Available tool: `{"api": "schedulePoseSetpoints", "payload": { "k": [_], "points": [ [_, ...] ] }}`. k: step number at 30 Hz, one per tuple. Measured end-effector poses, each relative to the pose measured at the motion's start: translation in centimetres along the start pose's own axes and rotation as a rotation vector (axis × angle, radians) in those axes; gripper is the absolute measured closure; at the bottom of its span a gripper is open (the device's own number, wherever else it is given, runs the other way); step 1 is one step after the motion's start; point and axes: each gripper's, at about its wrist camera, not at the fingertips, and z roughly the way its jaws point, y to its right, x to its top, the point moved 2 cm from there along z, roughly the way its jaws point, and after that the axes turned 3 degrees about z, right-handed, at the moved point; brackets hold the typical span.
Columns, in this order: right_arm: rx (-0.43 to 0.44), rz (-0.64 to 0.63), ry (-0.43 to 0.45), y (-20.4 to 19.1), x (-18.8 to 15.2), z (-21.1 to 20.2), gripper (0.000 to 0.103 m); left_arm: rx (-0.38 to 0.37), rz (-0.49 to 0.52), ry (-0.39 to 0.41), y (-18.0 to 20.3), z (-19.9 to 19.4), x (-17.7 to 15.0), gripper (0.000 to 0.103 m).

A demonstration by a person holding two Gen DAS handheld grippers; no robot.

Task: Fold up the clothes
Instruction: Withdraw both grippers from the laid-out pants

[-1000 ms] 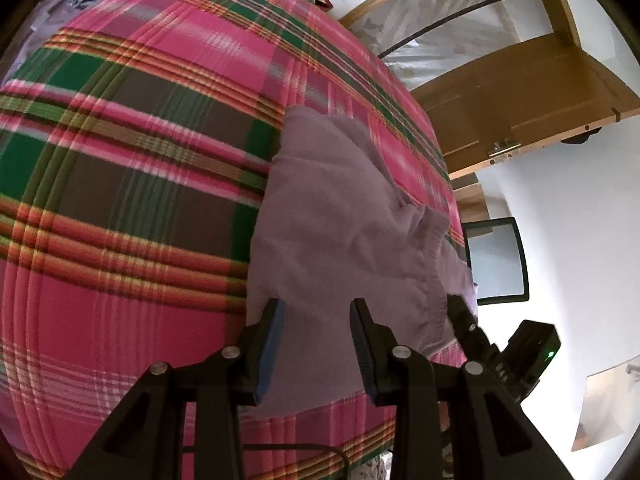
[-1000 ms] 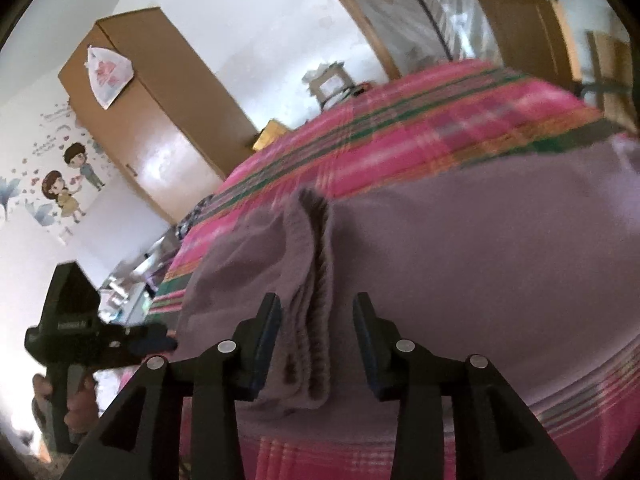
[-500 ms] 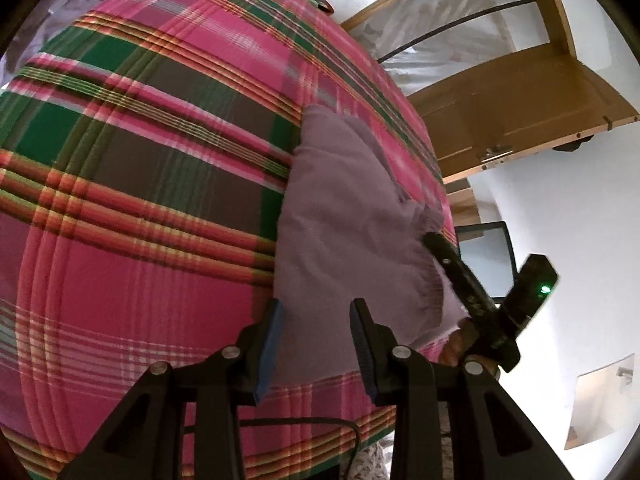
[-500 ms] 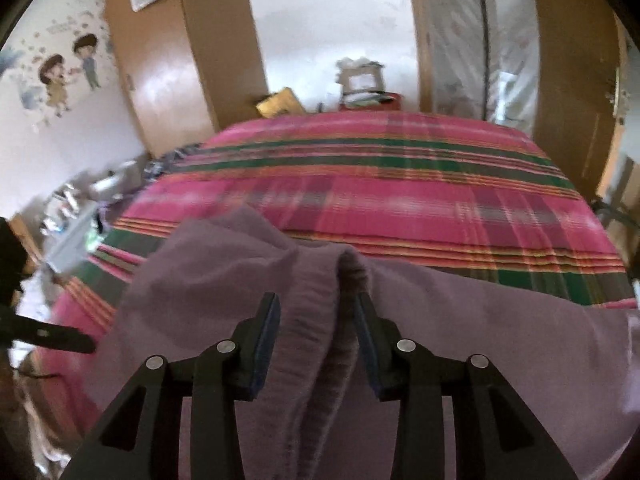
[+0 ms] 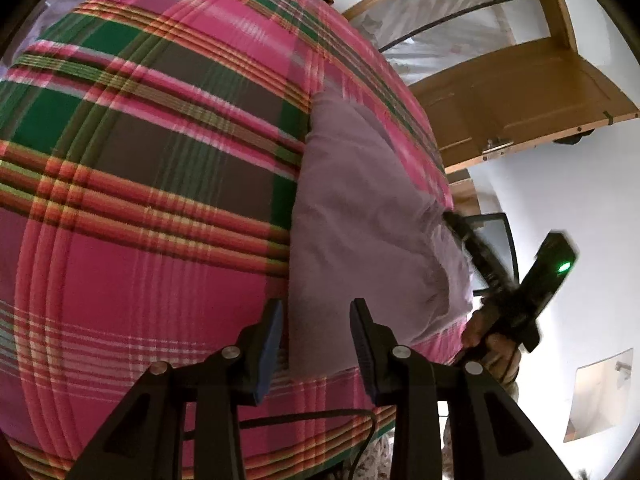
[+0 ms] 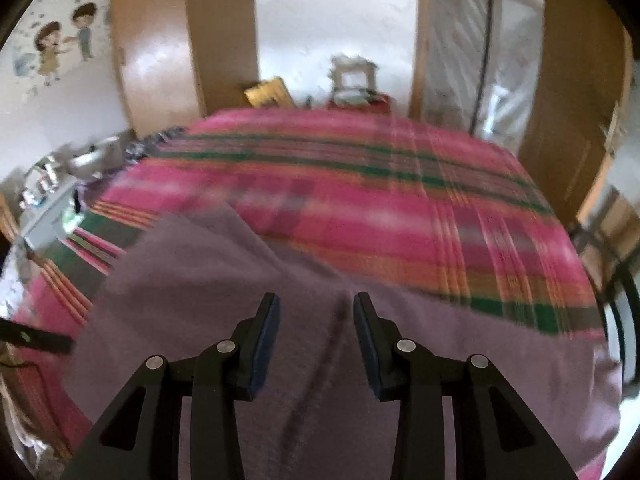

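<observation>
We hold both tongs over a mauve garment (image 5: 360, 216) that lies on the bed, close to its near right corner, on a pink, green and brown plaid bedspread (image 5: 140, 160). The left tongs (image 5: 316, 344) stand spread above the garment's near left edge, nothing between the pads, placed, we judge, to take that edge for the next fold. The right tongs (image 6: 316, 340) also stand spread, hovering above a dark crease that runs down the middle of the cloth (whether the pads brush the fabric we cannot tell). In the left wrist view the right tool and the hand (image 5: 492, 340) carrying it sit at the garment's gathered right end, so we approach the cloth from both ends, as a fold needs.

The bedspread looks soft and taut, with only the garment showing on it. Around the bed we see a wooden door (image 5: 520, 96) standing open, a tall wooden wardrobe (image 6: 160, 40), a wall sticker of two cartoon children (image 6: 64, 44), and blurred clutter (image 6: 352, 84) beyond the far end.
</observation>
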Motion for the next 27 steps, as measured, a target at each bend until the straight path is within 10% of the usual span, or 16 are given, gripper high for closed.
{"api": "schedulePoseSetpoints", "payload": {
  "k": [10, 27],
  "points": [
    [0.26, -0.205, -0.056, -6.9, 5.1, 4.5, 0.063, -0.02, -0.02, -0.038, -0.1, 0.7, -0.6, 0.068],
    [0.45, -0.332, -0.321, -11.2, 6.4, 12.4, 0.064, -0.109, -0.092, -0.067, -1.4, 0.6, -1.3, 0.068]
  ]
}}
